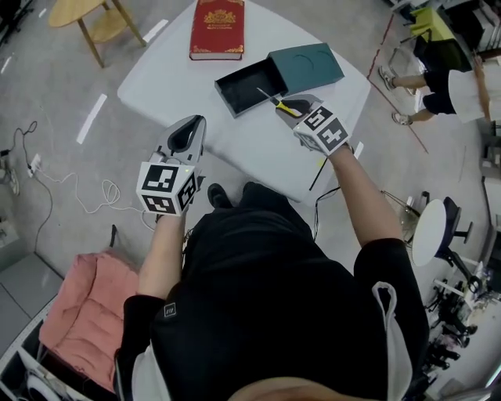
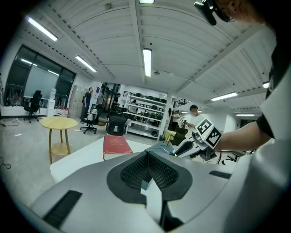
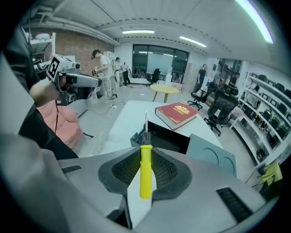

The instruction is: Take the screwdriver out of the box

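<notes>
A yellow-handled screwdriver is clamped between my right gripper's pads. Its metal tip points ahead, over the open black box. In the head view this gripper hangs above the white table, just in front of the box's near right corner. The box's teal lid lies beside it on the right. My left gripper hovers off the table's front left edge. Its jaws are closed with nothing between them.
A red book lies at the table's far side. A round wooden side table stands at the far left. Cables trail on the floor, with a pink cushion near left. A person stands at the far right.
</notes>
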The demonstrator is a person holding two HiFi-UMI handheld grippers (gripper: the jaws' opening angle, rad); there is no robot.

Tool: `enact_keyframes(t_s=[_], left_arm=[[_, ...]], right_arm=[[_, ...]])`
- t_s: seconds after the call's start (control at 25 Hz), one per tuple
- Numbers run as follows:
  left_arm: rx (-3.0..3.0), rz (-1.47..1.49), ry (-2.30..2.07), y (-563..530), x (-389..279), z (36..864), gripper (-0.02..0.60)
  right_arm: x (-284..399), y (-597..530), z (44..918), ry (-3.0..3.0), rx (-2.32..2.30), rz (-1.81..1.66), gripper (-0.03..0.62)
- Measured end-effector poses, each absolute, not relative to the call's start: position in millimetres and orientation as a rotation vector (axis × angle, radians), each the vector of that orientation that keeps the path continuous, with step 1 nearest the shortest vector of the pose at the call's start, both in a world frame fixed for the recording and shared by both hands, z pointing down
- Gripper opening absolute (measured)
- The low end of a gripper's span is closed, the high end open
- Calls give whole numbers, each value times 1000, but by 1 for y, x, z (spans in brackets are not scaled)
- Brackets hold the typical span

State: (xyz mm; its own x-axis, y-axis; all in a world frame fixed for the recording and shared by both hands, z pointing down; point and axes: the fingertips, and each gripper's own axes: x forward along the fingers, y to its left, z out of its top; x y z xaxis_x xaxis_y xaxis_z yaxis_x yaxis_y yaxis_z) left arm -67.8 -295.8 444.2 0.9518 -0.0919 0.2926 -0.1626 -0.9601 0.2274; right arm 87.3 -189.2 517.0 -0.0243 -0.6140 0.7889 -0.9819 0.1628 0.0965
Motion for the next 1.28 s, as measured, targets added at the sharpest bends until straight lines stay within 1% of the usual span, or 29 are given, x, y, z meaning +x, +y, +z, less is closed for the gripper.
enact_keyframes(t_s=[0.28,0.6,0.92,1.28], left_arm=[[2882,450,-144,-272,-44,438,28],[2864,498,-158,-228,-9,443,28],[2820,558,-270,-210,-12,458,28],[2789,588,-325,-191,-24,469,28]], right_arm=[[101,-137,528,-1714,1590,709,87],[111,-95,564,-1746,1554,786,87],[113,-70,618,-1742,1503,892,87],[112,-66,649,-1687,1435,870,91]])
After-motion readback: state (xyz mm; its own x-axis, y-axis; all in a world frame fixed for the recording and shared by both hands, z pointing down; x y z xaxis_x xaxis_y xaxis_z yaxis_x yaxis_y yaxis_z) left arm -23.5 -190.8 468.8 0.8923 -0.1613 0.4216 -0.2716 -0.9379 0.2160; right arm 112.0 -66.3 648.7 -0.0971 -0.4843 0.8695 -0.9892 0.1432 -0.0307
